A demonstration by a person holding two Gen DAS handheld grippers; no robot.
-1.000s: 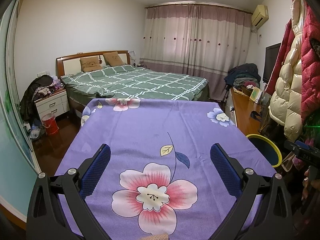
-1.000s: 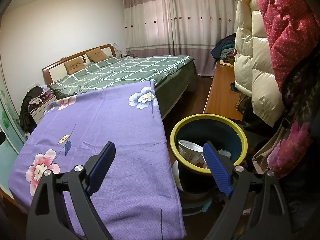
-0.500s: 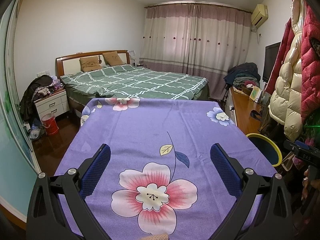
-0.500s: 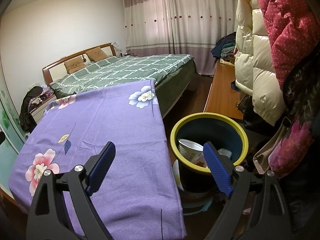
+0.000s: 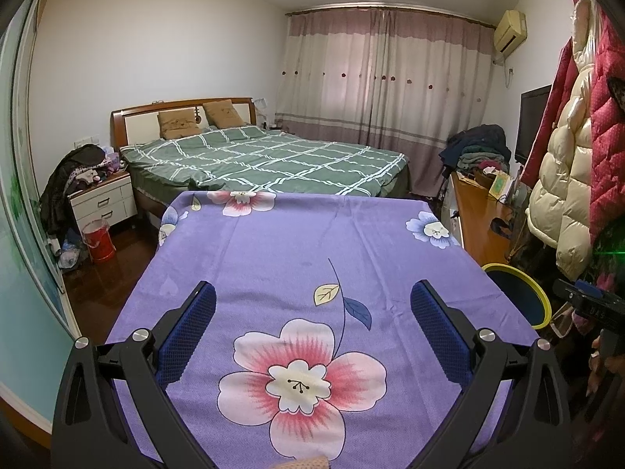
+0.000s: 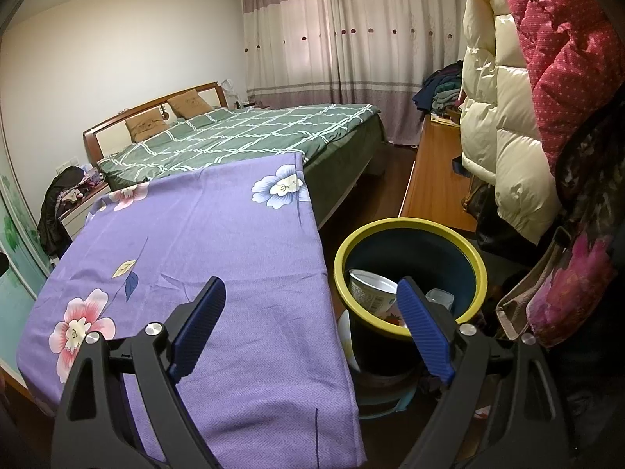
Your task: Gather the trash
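A dark bin with a yellow rim stands on the floor right of the table; its rim also shows in the left wrist view. Inside lie a white paper cup and a clear plastic cup. My right gripper is open and empty, held over the table's right edge and the bin's near side. My left gripper is open and empty above the table with the purple flowered cloth. No trash shows on the cloth.
A green checked bed lies beyond the table. A wooden desk and hanging coats stand to the right. A nightstand and red bucket are at the left.
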